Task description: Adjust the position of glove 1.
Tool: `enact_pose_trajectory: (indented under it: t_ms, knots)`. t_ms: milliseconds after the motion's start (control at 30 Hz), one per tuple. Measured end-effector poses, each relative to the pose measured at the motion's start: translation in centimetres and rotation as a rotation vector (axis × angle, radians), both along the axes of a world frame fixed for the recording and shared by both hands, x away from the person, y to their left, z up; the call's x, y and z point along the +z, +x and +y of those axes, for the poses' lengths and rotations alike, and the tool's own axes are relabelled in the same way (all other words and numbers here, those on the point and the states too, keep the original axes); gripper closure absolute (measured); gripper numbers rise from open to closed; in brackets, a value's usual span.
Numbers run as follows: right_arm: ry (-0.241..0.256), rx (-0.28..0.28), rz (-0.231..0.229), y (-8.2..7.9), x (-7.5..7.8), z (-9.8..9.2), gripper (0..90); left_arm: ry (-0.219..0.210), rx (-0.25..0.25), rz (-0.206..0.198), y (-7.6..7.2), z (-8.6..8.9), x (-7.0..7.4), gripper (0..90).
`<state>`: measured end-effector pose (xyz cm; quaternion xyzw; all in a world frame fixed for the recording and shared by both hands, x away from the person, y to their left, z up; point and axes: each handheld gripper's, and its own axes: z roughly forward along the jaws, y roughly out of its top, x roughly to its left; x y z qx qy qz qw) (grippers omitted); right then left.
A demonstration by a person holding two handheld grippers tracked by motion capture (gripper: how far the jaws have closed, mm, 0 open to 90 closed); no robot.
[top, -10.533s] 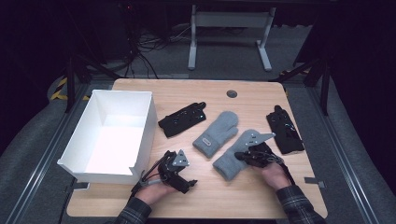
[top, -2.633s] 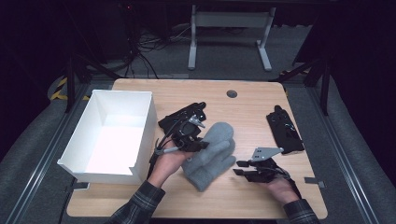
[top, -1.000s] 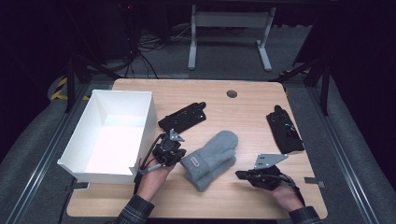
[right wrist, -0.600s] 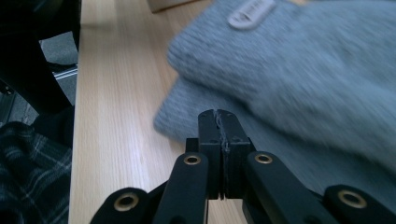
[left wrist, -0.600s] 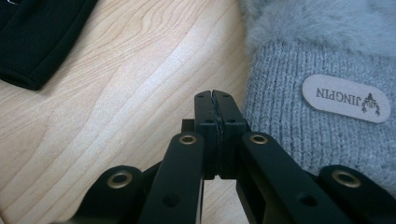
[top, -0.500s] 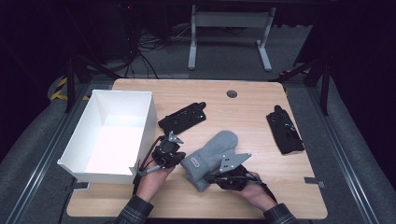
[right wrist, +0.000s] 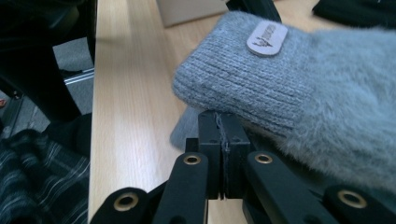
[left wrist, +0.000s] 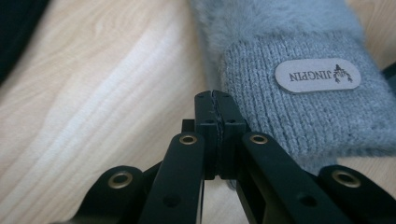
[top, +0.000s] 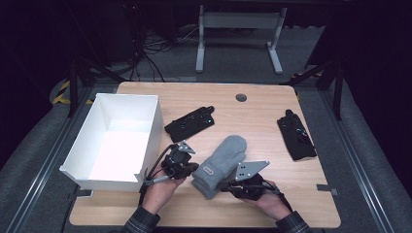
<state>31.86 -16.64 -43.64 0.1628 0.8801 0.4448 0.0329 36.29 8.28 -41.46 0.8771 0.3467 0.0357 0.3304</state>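
Currently we work at the wooden table [top: 272, 102], and we list the scene from largest item to smallest. The white box [top: 97, 172] stands open at the table's left side; what shows of its inside is bare. Two black gloves lie apart from each other: one black glove [top: 190, 121] just right of the box, the other black glove [top: 296, 136] near the table's right edge. Neither is touched by a gripper.

The grey mittens [top: 221, 162] lie near the front edge, between our two hands. In the right gripper view a second grey layer shows under the ribbed cuff [right wrist: 233, 84], so we judge the two mittens to be stacked one on the other. The label patch [left wrist: 317, 74] on the cuff faces up.

The left gripper [top: 187, 167] sits at the left side of the cuff; in the left gripper view its jaws are pressed together with no fabric between them, the tips just beside the cuff edge. The right gripper [top: 228, 184] sits at the front end of the stack; its jaws are likewise closed flat against each other and empty, tips touching or nearly touching the underside of the cuff.

Progress assessment: we judge the pairing of the grey mittens as done or nearly done. Remaining, as we judge it: square up the stack and move it to the box. The black gloves are not yet paired.
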Motion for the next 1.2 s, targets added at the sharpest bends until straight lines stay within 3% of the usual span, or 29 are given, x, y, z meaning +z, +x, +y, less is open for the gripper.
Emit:
enact_pose_trajectory:
  t_ms: [100, 200, 433, 533, 733, 767, 933, 1200]
  knots:
    - [-0.018, 0.007, 0.014, -0.2, -0.6, 0.0, 89.5, 0.028, -0.021, 0.009, -0.2, -0.4, -0.4, 89.9]
    - [-0.043, 0.014, 0.032, -0.2, -1.2, 0.1, 85.7, 0.019, -0.018, 0.005, -0.1, -0.2, -0.4, 88.3]
    - [-0.063, -0.010, 0.024, -0.4, -1.0, -1.2, 71.1, -0.020, -0.013, -0.024, 0.4, 0.1, 0.7, 67.0]
    - [-0.076, -0.048, 0.016, -0.1, -1.0, -2.4, 66.9, -0.043, -0.021, -0.039, 0.8, 0.0, 1.2, 55.3]
    - [-0.087, -0.104, 0.004, 0.3, -1.0, -4.2, 59.1, -0.065, -0.063, -0.048, 1.7, -0.8, 1.9, 40.0]
    - [-0.100, -0.137, -0.004, 0.5, -1.1, -5.0, 53.3, -0.059, -0.082, -0.046, 2.2, -1.2, 2.0, 37.8]
    - [-0.123, -0.210, -0.022, 1.0, -1.6, -6.8, 40.7, -0.069, -0.114, -0.059, 3.2, -2.3, 2.3, 31.4]
    - [-0.142, -0.314, -0.022, 1.5, -2.2, -10.5, 29.8, -0.063, -0.158, -0.079, 4.4, -4.5, 2.7, 21.9]
